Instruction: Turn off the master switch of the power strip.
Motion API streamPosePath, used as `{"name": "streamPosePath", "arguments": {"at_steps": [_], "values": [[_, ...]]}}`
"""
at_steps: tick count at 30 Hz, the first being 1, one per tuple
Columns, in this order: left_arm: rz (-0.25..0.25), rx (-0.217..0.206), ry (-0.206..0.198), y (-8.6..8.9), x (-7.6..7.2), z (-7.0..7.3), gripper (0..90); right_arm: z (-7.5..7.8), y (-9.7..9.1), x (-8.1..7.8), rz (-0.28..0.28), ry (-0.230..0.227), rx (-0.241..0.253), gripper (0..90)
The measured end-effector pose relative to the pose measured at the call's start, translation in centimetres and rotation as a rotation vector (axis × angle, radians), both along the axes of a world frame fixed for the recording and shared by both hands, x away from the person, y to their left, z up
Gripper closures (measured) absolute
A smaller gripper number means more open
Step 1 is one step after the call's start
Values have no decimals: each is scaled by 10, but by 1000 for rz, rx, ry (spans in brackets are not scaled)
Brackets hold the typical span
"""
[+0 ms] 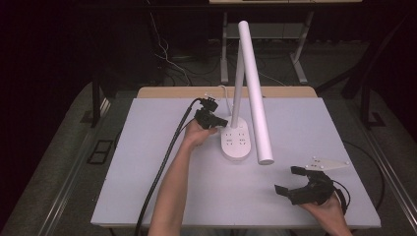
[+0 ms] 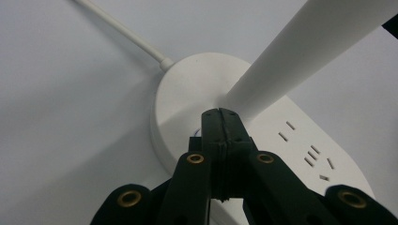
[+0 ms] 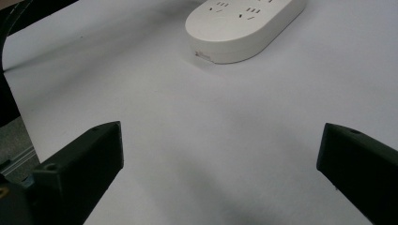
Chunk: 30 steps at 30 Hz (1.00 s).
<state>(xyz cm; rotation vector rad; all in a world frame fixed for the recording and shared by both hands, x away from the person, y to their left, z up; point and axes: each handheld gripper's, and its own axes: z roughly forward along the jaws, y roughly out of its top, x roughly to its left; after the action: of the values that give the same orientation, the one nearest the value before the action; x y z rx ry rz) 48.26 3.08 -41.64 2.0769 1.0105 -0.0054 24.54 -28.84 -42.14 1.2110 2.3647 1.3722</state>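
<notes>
Two grippers were on the grey table [image 1: 147, 187] in the high view. The left gripper [image 1: 222, 121] had its jaws closed together, with the tip at the left edge of the lamp base [image 1: 237, 142], near the foot of the stem; I could not tell from here whether it touched. The right gripper [image 1: 290, 180] rested toward 5 o'clock on the table, its jaws wide apart and holding nothing. There was one lamp: one oval base with two groups of sockets, one stem [image 1: 238, 83], and one long white light bar [image 1: 255, 91]. The long axis of the bar ran from 12 o'clock down to about 5 o'clock.

In the left gripper view, the left gripper [image 2: 219, 112] was shut with nothing between its jaws, the tip against the base [image 2: 187, 93] beside the stem [image 2: 300, 47]. One white cable [image 2: 122, 30] left the base toward 10 o'clock.

In the right gripper view, the two fingers [image 3: 80, 164] stood far apart over bare table [image 3: 211, 140]. The base [image 3: 244, 28] lay well apart, toward 12 o'clock.
</notes>
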Motion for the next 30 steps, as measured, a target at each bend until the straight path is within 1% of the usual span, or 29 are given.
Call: {"name": "streamPosePath", "arguments": {"at_steps": [1,2,3,5,7,8,9,10,12,15,19,22,24,25,26,28,30], "values": [[1,-5,2,0,0,0,900,0,0,0,-1,1,0,1],[-9,2,3,1,1,-1,900,0,0,0,0,2,-1,1],[-8,2,2,1,1,-1,900,0,0,0,1,2,-1,2],[8,-14,6,0,2,-3,900,0,0,0,0,2,-2,2],[-12,6,6,2,3,-4,900,0,-1,0,-1,2,-1,2],[-10,-5,14,2,4,-5,900,0,-1,0,-2,2,-2,2],[-23,-9,21,3,5,-5,900,0,-1,0,-2,2,-2,2],[-15,-26,27,3,5,-6,900,0,-1,0,-2,1,-4,2],[-13,-35,35,2,5,-7,900,-1,-1,0,-2,4,-4,1],[-15,-37,42,3,7,-7,900,-1,-2,0,-2,-1,-5,2],[-17,-18,36,2,7,-8,900,0,-2,-1,-7,1,-3,2],[4,-41,59,1,7,-9,900,0,-2,-1,-5,-1,-4,1],[11,-45,72,2,7,-10,900,-1,-1,-1,-1,-7,-7,2],[8,-42,65,2,7,-10,900,-1,-1,-1,0,-7,-9,2],[12,-37,69,1,6,-9,900,-1,-1,-1,0,-7,-11,2],[7,-26,61,1,7,-9,900,-1,-1,0,-1,2,-12,2],[10,-24,57,0,6,-9,900,0,0,-1,0,-1,-12,2]]}}
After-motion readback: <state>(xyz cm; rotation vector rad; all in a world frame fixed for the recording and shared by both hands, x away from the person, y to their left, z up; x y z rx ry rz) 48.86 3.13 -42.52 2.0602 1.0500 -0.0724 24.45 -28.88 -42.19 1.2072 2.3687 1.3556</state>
